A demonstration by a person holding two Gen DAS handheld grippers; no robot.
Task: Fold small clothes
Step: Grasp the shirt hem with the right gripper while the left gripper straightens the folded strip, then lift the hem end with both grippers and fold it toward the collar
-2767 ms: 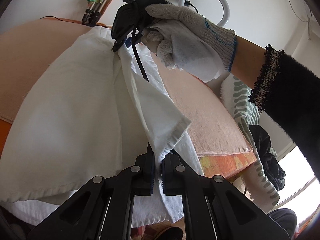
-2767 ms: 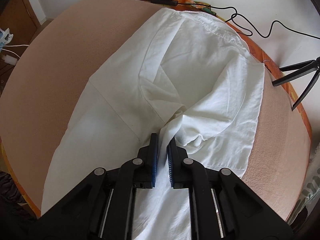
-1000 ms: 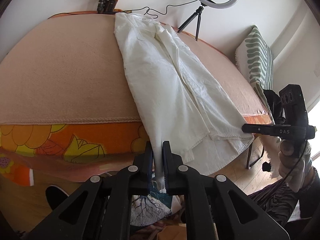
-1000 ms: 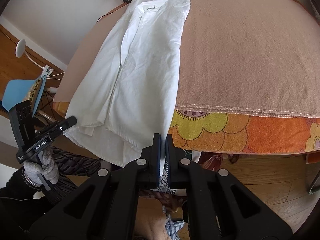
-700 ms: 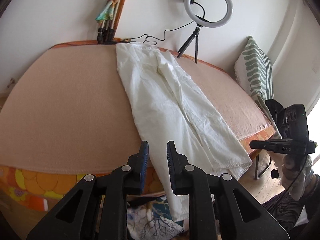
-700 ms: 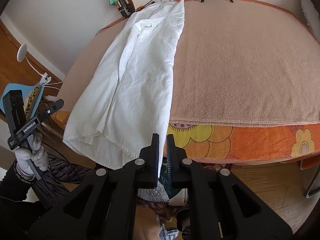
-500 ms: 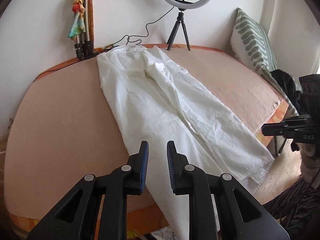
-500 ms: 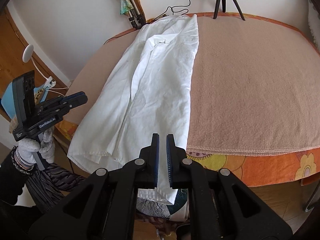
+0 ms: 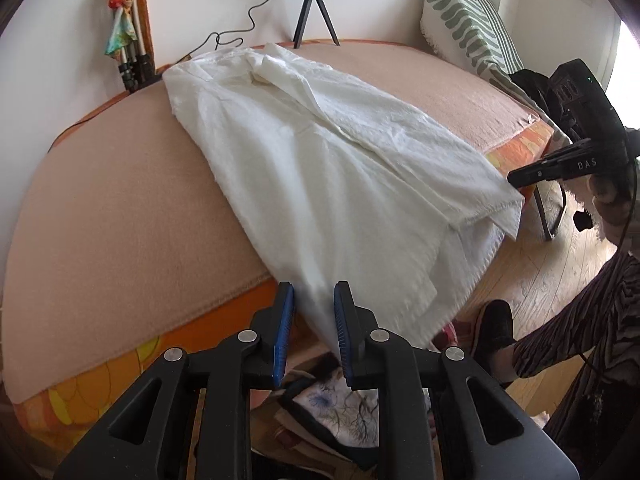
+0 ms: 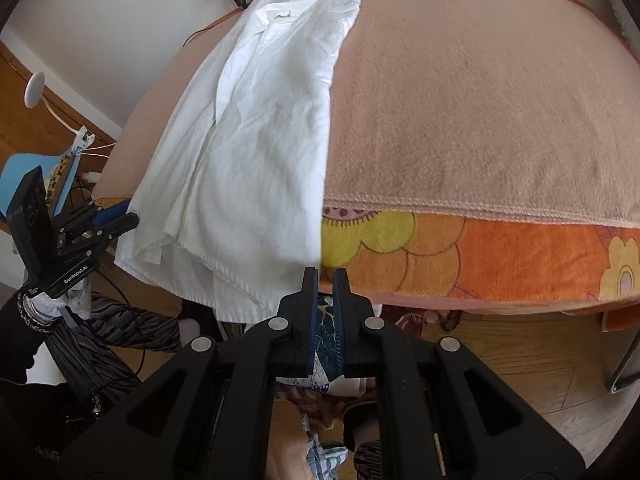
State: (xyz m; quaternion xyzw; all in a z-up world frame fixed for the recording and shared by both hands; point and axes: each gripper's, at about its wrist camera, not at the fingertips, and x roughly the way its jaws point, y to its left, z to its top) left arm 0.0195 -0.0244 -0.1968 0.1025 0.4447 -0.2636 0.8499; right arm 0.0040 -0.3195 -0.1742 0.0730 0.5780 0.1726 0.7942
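1. Bed [image 9: 100,208]: covered by a peach blanket [image 10: 480,92], with an orange floral sheet [image 10: 500,256] showing along the near edge.
2. White shirt [image 9: 320,152]: lay lengthwise on the blanket, folded into a long strip, collar end toward the wall and hem end hanging over the near edge of the bed. In the right wrist view it ran along the left side of the blanket [image 10: 256,128].
3. Striped cushion [image 9: 468,28]: leaned at the far right corner of the bed.
4. Tripod [image 9: 314,12]: stood on the bed against the wall, just beyond the collar.
5. Left gripper [image 9: 312,320]: jaws parted with a clear gap, holding nothing; the shirt hem hung behind the gap.
6. Right gripper [image 10: 325,304]: jaws nearly together with only a thin slit, gripping nothing, just below the shirt's hanging corner.
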